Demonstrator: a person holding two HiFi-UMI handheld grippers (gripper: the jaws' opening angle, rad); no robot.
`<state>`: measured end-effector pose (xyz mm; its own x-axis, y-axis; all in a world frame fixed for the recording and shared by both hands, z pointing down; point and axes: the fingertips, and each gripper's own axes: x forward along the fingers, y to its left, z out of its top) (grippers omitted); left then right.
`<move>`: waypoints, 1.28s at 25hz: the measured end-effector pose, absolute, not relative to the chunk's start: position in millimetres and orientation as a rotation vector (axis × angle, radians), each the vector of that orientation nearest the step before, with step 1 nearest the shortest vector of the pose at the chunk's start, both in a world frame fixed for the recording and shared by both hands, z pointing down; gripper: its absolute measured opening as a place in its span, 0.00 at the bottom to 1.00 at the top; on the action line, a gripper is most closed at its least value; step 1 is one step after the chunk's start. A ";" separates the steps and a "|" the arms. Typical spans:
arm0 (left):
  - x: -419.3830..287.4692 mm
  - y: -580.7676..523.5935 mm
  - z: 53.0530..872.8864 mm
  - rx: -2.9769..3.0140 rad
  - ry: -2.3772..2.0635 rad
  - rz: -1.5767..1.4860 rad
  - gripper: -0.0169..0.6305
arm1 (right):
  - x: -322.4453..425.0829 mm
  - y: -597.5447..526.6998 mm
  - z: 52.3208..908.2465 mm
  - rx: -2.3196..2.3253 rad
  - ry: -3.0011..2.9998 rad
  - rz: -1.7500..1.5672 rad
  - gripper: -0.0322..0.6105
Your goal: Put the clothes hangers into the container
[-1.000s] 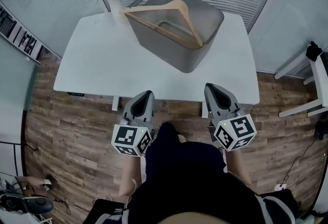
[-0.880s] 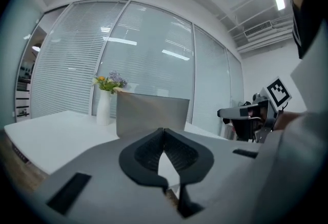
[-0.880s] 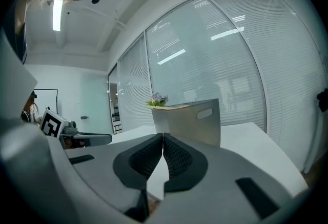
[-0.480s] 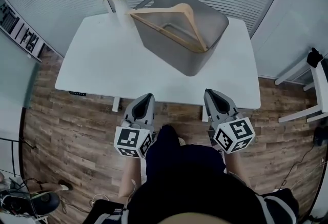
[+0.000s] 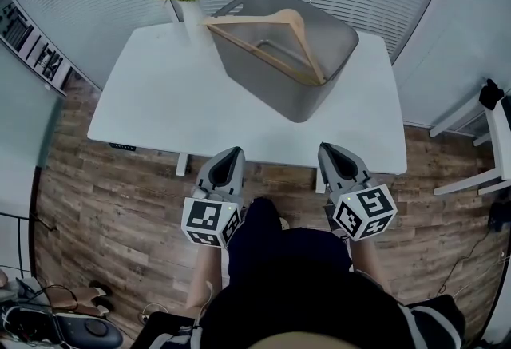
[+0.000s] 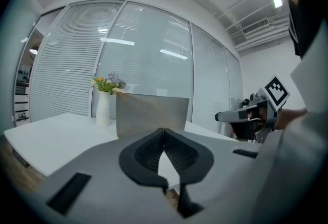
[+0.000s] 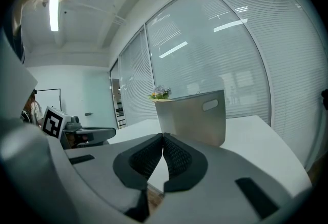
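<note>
Left hand-held gripper: jaws closed together, nothing between them; held near level just short of the counter edge, above the wood floor, pointing at the counter. Right hand-held gripper: likewise closed and empty, parallel to the left, the person's body between them. Hanger: wooden, lying tilted across the open top of the grey container, at the counter's far side. Vase with flowers: just beside the container's left corner.

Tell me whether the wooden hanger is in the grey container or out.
In: the wooden hanger spans the grey container's open top, resting at its rim; none of it touches the table.
</note>
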<state>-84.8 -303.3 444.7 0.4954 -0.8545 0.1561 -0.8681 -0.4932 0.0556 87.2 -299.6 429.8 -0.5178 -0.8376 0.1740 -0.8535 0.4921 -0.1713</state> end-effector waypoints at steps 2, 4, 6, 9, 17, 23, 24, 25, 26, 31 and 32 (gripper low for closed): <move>-83.7 -302.6 444.6 2.614 -1.519 0.181 0.05 | 85.9 -299.3 430.4 1.498 -2.659 0.367 0.09; -81.9 -300.4 443.4 2.620 -1.520 0.186 0.05 | 84.3 -297.6 430.3 1.489 -2.665 0.368 0.09; -81.1 -298.7 443.5 2.617 -1.520 0.187 0.05 | 82.8 -296.4 430.8 1.479 -2.668 0.371 0.09; -82.4 -300.1 445.0 2.612 -1.525 0.200 0.05 | 80.9 -298.1 432.9 1.469 -2.664 0.381 0.09; -85.0 -299.6 446.7 2.603 -1.538 0.224 0.05 | 78.1 -298.0 436.9 1.453 -2.669 0.410 0.09; -87.3 -297.6 446.6 2.599 -1.553 0.224 0.05 | 74.7 -298.1 437.4 1.437 -2.679 0.410 0.09; -87.8 -297.0 446.4 2.599 -1.554 0.224 0.05 | 74.0 -297.7 437.5 1.435 -2.680 0.411 0.09; -88.4 -296.8 446.2 2.599 -1.556 0.224 0.05 | 73.1 -297.5 437.5 1.434 -2.681 0.412 0.09; -89.4 -297.0 446.2 2.598 -1.557 0.225 0.05 | 72.2 -297.8 437.6 1.434 -2.682 0.415 0.09; -92.5 -301.4 443.9 2.602 -1.561 0.224 0.05 | 67.7 -301.1 437.7 1.434 -2.686 0.423 0.09; -92.5 -302.6 443.6 2.601 -1.559 0.220 0.05 | 67.6 -301.4 438.1 1.435 -2.685 0.424 0.09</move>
<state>-92.5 -302.6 443.6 0.4651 -0.8678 0.1751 -0.8824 -0.4704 0.0127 67.6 -301.4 438.1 -0.5624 -0.8053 0.1875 -0.8239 0.5267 -0.2090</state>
